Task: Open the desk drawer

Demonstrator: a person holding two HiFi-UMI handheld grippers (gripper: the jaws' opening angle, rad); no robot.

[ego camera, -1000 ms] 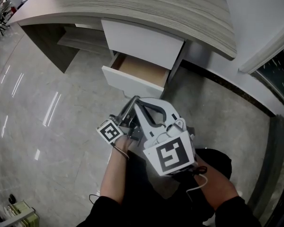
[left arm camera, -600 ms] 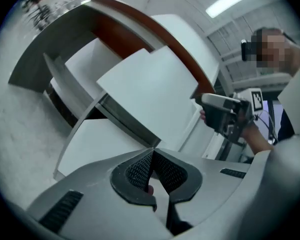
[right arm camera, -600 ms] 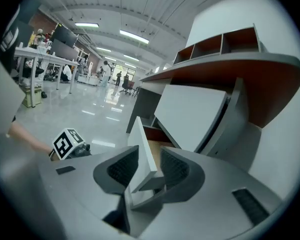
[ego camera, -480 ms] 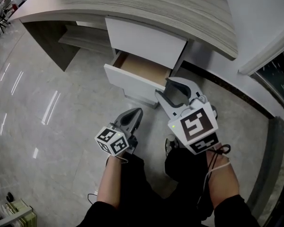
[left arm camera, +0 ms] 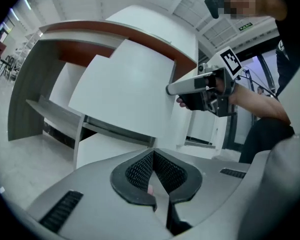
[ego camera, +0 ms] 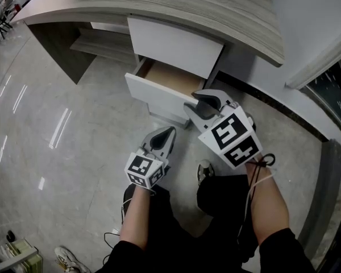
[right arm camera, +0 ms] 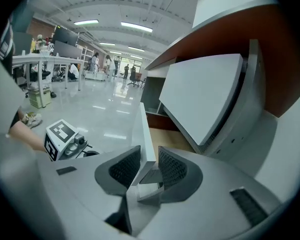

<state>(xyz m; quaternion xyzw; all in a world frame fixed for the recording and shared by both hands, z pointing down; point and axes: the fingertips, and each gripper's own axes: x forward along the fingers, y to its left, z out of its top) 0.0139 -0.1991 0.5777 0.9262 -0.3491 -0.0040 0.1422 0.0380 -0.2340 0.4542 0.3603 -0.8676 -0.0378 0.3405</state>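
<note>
Straddling the top edge of the drawer front (right arm camera: 144, 134), the right gripper (ego camera: 207, 102) has its jaws fairly wide. They have just been closing, and the white panel stands between the 2 ribbed pads, which look pressed against its faces. That drawer (ego camera: 169, 79) is the lower of 2 under the curved wood-grain worktop (ego camera: 159, 4). It is pulled partly out, with its pale brown inside open to view. The upper drawer (ego camera: 176, 43) above it sits flush and closed. The left gripper (ego camera: 166, 134) hangs lower and to the left, over the glossy grey floor (ego camera: 57, 124). It is apart from the drawer, with its jaws fully together and nothing between them. Dark trousers (ego camera: 221, 195) and a shoe (ego camera: 204, 171) show below the 2 grippers.
</note>
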